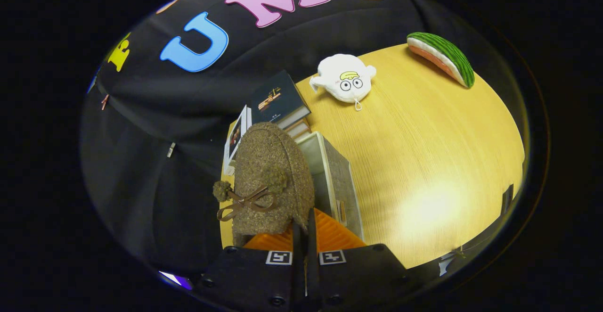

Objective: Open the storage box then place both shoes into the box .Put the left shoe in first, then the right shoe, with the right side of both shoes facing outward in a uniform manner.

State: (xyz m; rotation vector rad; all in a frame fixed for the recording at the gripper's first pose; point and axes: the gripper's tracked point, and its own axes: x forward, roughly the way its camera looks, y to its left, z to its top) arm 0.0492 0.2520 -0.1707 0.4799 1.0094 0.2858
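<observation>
The wooden table (424,161) carries the open storage box (337,180) near its left edge — books (278,102) sit just behind it. The gripper (305,236) pinches the fuzzy brown shoe (271,175) by its rim, fingers nearly together — the shoe hangs beside the box.

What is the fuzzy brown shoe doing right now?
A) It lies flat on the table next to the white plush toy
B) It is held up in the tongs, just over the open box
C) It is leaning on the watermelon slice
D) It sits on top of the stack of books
B: the tongs are pinched nearly closed on the edge of the brown shoe, which hangs over the open storage box, apart from the white plush toy.
</observation>
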